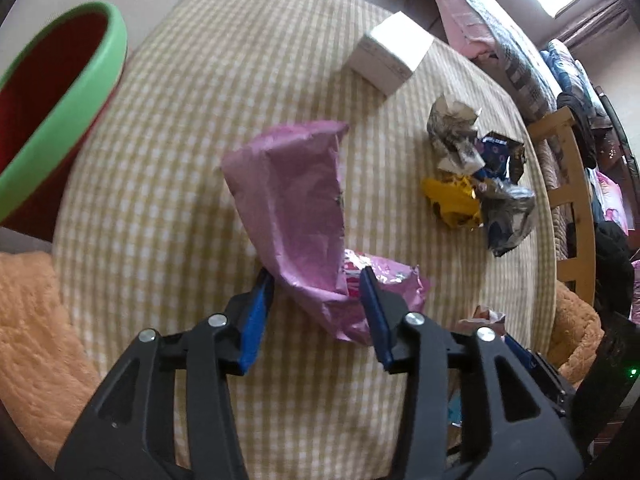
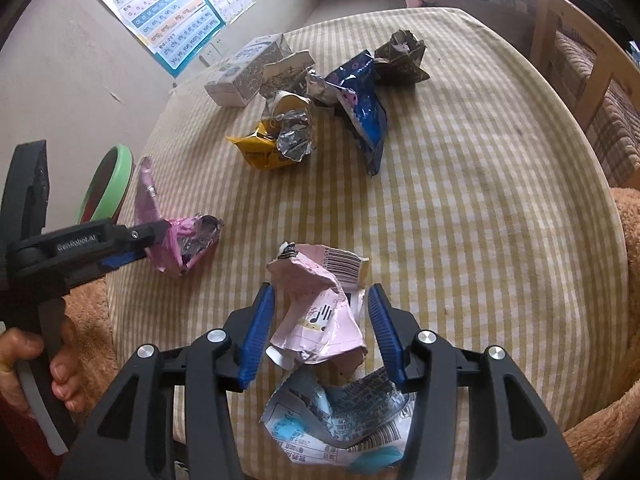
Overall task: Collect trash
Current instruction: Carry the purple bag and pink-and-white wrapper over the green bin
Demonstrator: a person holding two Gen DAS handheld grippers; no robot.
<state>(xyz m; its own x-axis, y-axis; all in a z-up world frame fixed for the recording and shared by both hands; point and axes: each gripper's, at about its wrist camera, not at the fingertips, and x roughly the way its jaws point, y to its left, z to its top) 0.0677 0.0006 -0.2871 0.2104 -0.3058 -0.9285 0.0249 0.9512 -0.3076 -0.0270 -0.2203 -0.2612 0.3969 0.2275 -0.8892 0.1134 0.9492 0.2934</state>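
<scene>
My left gripper is open around the base of a crumpled pink-purple wrapper on the checked tablecloth; its blue pads do not clearly press it. It also shows in the right wrist view with the same wrapper. My right gripper is open, its fingers on either side of a pale pink wrapper with a barcode. A white and light-blue wrapper lies just under it. A red bin with a green rim stands at the table's left edge.
A yellow wrapper, a dark blue wrapper, a brown crumpled paper and a small white box lie at the far side of the table. A wooden chair stands at the right. Orange plush fabric surrounds the table's near edge.
</scene>
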